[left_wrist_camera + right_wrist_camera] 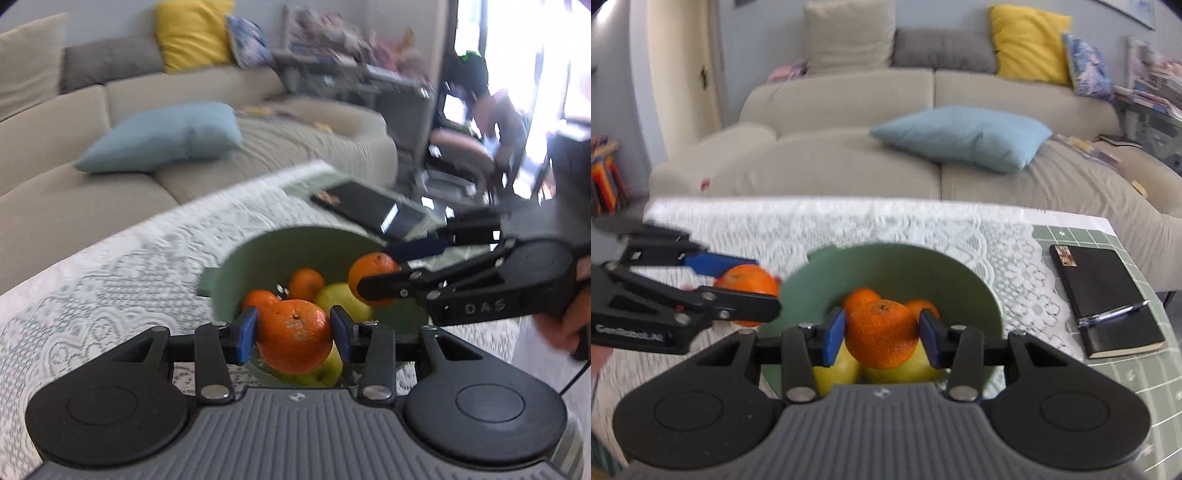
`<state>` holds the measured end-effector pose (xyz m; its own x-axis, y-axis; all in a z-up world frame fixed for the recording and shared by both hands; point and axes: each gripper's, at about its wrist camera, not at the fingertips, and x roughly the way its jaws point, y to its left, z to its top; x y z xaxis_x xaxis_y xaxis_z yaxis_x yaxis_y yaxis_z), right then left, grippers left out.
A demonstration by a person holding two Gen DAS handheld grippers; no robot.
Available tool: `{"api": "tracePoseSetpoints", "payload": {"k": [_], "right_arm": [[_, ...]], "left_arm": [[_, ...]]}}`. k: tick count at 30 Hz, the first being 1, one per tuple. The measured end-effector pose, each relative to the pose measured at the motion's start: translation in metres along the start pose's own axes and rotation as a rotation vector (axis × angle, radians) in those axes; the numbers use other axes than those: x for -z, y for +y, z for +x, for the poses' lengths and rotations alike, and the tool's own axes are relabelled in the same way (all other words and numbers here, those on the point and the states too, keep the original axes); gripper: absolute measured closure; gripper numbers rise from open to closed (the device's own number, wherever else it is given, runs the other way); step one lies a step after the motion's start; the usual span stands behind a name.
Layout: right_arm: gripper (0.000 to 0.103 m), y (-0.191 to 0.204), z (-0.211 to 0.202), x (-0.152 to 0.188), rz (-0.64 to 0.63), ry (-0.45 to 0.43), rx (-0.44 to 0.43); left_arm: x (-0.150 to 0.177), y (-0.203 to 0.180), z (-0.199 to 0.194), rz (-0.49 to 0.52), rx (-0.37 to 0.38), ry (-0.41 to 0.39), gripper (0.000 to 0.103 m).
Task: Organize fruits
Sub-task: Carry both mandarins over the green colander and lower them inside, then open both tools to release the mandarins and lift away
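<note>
A green bowl (258,254) stands on the lace-covered table and holds several oranges (306,283) and yellow-green apples (341,301). My left gripper (293,334) is shut on an orange (293,339) just above the bowl's near side. My right gripper (882,334) is shut on another orange (881,334) above the bowl (886,266). In the left wrist view the right gripper (380,273) holds its orange (373,275) over the bowl's right rim. In the right wrist view the left gripper (746,284) holds its orange (748,282) at the bowl's left rim.
A black notebook (1104,295) with a pen (1112,314) lies on a green cutting mat (1137,369) at the table's right. A beige sofa (849,162) with a light blue cushion (964,136) stands behind the table.
</note>
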<state>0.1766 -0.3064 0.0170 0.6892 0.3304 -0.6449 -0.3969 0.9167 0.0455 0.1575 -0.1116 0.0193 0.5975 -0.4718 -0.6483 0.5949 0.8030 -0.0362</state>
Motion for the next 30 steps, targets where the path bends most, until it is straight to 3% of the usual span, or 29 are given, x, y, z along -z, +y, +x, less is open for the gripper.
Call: {"api": "tracePoseSetpoints", "payload": {"k": [7,14,30], "right_arm": [[0.062,-0.017,0.016,-0.002,-0.001,0.209,-0.108],[0.062,-0.020,0.039,-0.009,-0.025,0.385,-0.123],[0.061,-0.016,0.059,-0.016,-0.051,0.541,-0.139]], "left_arm": [[-0.017,0.003,0.037,0.020,0.002,0.156,0.055],[-0.030,0.000,0.064,0.065,0.013,0.282,0.055],[-0.053,-0.006,0.103,0.086,-0.002,0.384,0.054]]}}
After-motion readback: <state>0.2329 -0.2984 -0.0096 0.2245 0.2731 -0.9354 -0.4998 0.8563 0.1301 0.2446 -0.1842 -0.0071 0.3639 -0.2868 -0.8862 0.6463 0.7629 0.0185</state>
